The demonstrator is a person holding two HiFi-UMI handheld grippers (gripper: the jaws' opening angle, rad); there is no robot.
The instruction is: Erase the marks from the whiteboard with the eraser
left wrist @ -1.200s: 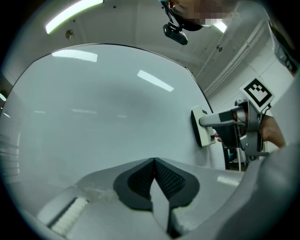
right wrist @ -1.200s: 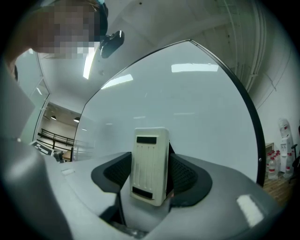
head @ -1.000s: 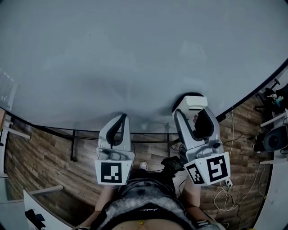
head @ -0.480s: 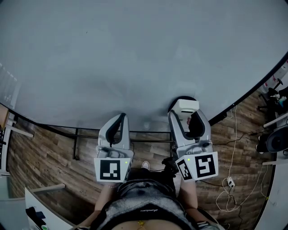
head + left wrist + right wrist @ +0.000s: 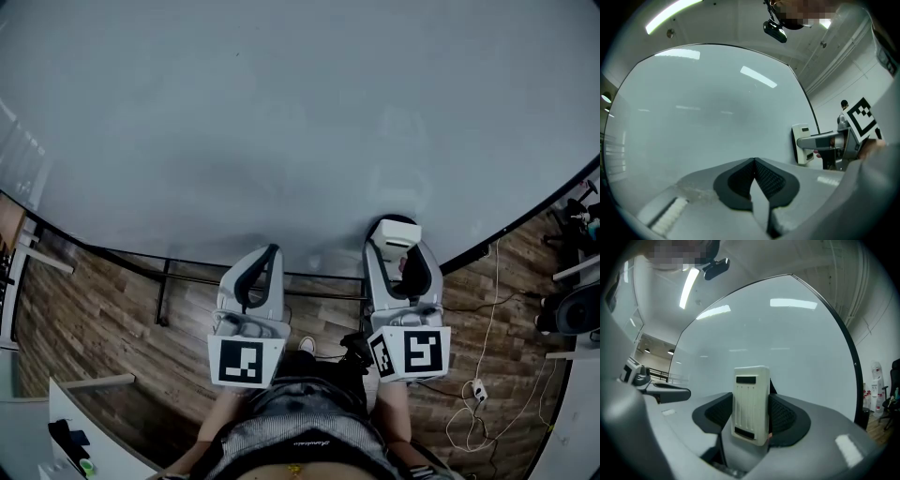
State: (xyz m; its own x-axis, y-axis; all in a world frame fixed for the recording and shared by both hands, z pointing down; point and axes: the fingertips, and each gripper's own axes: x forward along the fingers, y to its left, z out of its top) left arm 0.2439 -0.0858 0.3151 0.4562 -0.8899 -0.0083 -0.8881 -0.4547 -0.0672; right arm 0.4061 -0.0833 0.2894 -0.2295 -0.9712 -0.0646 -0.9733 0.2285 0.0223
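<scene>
Your eraser is a cream plastic block with dark slots, standing upright low on the right of the pale whiteboard. Your right gripper clamps its jaws on the eraser's sides. Your left gripper holds nothing, its jaws pressed together.

Far face of eraser hidden; contact with whiteboard unclear. Whiteboard cut off by head view top edge.

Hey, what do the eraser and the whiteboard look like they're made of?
Eraser: likely hard plastic, cream and matte, with moulded ridges and slots on its back. Whiteboard: a smooth, glossy panel, coating unclear; ceiling lights reflect in it.
</scene>
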